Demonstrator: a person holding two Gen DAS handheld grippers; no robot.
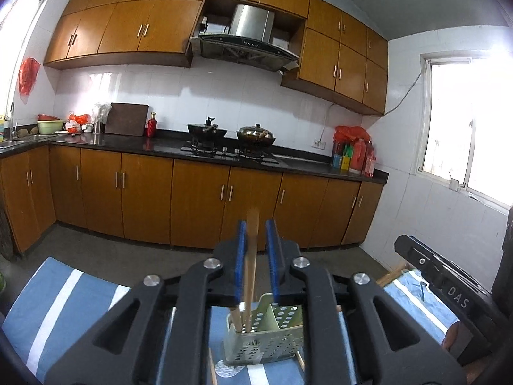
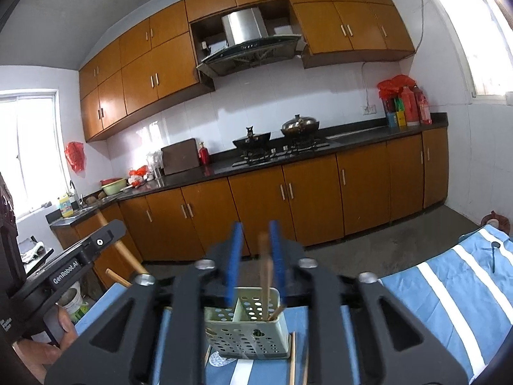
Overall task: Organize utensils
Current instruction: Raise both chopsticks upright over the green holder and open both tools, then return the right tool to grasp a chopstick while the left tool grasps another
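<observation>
Two sticks stand up in all, one per view. Left view, chopstick (image 1: 251,240): stands near upright between the pads of the left gripper (image 1: 255,224), foot down in the caddy (image 1: 263,337) at 6 o'clock. Hugs the 9 o'clock pad and shows a gap on the 3 o'clock side, so reads as jaws apart, clamped on nothing. Probably the drop-off step: tip-first into the slot, kept vertical to clear the rim.

Right view, second chopstick (image 2: 265,263): blurred, rises between the pads of the right gripper (image 2: 255,224), close to the 3 o'clock pad with clear space at 9 o'clock. Again jaws apart, no grip.

Caddy itself: pale, perforated, split by a divider. Holds sticks in the 9 o'clock compartment in the left view, with the 3 o'clock one seemingly bare. Shows the reverse in the right view, so cannot say which compartment truly holds what.

Around it: sits on a striped cloth (image 1: 64,304), with loose sticks (image 2: 292,362) lying flat at 5 o'clock, judged next to be stowed. Beyond, at 12 o'clock, a counter (image 1: 160,144) well apart.
</observation>
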